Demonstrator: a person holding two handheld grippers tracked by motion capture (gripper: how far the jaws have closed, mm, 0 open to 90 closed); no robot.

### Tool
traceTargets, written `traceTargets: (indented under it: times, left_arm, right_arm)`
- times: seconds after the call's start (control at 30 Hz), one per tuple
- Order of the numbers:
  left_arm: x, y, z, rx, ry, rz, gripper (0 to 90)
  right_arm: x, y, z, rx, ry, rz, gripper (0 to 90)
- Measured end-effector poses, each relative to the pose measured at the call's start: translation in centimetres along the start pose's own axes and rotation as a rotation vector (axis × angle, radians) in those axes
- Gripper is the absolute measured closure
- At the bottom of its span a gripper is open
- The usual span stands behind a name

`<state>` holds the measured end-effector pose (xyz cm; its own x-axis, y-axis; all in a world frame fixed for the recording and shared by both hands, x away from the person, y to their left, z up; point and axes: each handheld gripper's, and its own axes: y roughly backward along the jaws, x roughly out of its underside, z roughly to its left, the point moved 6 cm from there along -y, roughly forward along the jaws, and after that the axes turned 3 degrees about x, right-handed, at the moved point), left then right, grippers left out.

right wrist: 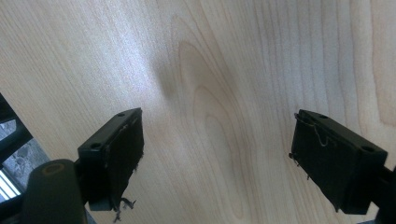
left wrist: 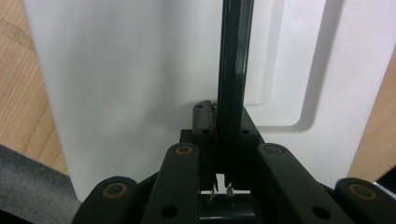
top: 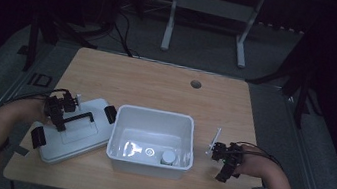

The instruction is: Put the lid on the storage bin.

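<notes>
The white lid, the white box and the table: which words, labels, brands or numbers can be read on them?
None can be read.
The white lid, the white box and the table carry no visible text.
The small jar in the box is too small to tell.

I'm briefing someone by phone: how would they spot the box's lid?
On the wooden table, find the open white bin. The lid lies flat against its left side, the left gripper shut on its black handle; black clips mark it.
</notes>
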<state>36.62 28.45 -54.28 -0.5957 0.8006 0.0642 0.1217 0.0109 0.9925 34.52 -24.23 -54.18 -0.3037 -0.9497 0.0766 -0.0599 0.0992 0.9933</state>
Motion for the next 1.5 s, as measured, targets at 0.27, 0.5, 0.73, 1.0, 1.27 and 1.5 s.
traceTargets:
  times: [0.27, 0.5, 0.73, 1.0, 1.27, 1.5]
  left_arm:
    - [0.9, 2.4, -0.7, -0.011, -0.006, -0.011, 83.5]
    - [2.7, 5.3, -0.8, -0.048, 0.007, -0.012, 83.5]
    - [4.4, 8.9, -1.2, -0.073, 0.021, -0.031, 83.5]
    - [3.6, 12.5, -2.7, -0.108, -0.034, -0.066, 83.5]
    - [0.6, 14.1, -5.2, -0.112, -0.130, -0.104, 83.5]
    - [-2.4, 14.4, -7.2, -0.100, -0.232, -0.106, 83.4]
  right_arm:
    - [-0.1, 0.2, 0.0, 0.004, 0.004, -0.004, 16.6]
    - [0.2, 0.1, 0.2, 0.000, 0.001, -0.001, 16.6]
    - [0.4, 0.1, 0.2, -0.002, -0.002, 0.003, 16.6]
    - [0.1, 0.3, 0.2, 0.000, 0.002, -0.004, 16.6]
    - [0.2, 0.2, 0.3, -0.004, 0.001, 0.000, 16.6]
    - [0.3, 0.1, 0.3, -0.007, 0.004, 0.004, 16.6]
